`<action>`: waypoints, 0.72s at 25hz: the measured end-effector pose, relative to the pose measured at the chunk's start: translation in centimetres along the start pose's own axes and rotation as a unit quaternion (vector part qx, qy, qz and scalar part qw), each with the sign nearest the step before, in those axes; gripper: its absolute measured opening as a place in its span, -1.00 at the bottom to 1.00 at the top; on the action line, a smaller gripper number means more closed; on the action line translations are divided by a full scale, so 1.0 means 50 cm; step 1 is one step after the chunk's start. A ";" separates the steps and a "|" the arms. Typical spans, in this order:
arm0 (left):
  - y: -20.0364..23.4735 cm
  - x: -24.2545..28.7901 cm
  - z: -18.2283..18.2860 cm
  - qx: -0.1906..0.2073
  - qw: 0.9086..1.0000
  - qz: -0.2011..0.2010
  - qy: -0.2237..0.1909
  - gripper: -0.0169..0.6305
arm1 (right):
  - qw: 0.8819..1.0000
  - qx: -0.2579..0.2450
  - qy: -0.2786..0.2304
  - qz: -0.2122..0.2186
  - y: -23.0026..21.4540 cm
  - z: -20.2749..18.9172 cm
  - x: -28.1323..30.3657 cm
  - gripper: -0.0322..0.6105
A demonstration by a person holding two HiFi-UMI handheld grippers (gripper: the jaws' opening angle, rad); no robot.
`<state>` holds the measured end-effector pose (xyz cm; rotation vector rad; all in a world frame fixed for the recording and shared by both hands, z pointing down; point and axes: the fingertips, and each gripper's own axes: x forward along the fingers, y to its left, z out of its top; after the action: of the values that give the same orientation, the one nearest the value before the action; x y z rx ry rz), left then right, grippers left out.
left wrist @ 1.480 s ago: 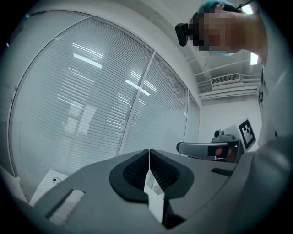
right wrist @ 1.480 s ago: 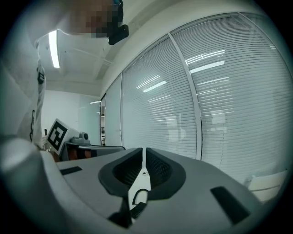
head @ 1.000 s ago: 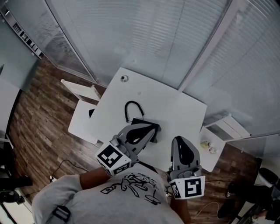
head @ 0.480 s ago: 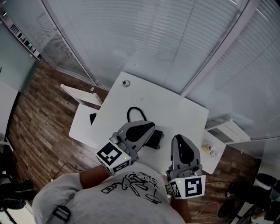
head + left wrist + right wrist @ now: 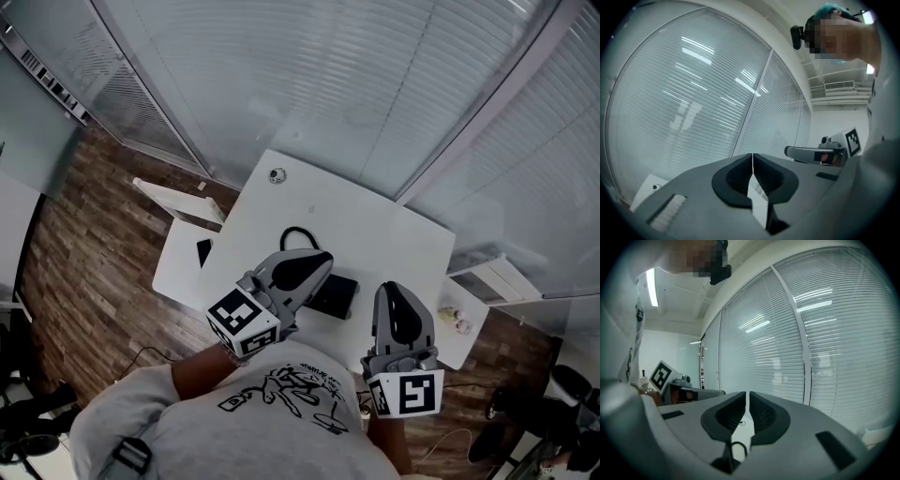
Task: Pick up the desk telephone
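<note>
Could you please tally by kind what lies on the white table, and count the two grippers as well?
Black desk telephone: 1
Black cable loop: 1
Small round fitting: 1
Grippers, left gripper and right gripper, both shut and empty: 2
Total: 5

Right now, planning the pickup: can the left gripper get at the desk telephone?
Probably yes: the left gripper hangs over the desk telephone on the white table, nothing between them. Its fingers are shut and must open first.
</note>
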<state>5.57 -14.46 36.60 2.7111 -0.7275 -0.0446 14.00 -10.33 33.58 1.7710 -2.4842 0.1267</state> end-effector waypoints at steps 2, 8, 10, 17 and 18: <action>0.002 0.005 -0.014 -0.012 1.000 -0.011 0.009 -0.92 | 1.000 -0.001 0.008 -0.002 -0.003 -0.016 0.004 -0.83; 0.020 0.013 -0.083 -0.018 0.999 -0.011 0.049 -0.91 | 0.999 0.020 0.042 0.003 -0.014 -0.093 0.015 -0.83; 0.032 0.015 -0.116 -0.022 0.998 -0.006 0.067 -0.91 | 0.998 0.030 0.056 0.003 -0.020 -0.127 0.017 -0.83; 0.076 0.013 -0.241 -0.052 0.989 0.000 0.138 -0.85 | 0.990 0.074 0.118 0.017 -0.026 -0.262 0.025 -0.69; 0.084 0.011 -0.259 -0.057 0.987 0.004 0.147 -0.80 | 0.988 0.079 0.128 0.019 -0.026 -0.281 0.026 -0.67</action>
<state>5.50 -14.15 50.23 2.5301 -0.6267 0.3009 15.11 -10.31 47.69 1.6407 -2.3807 0.5319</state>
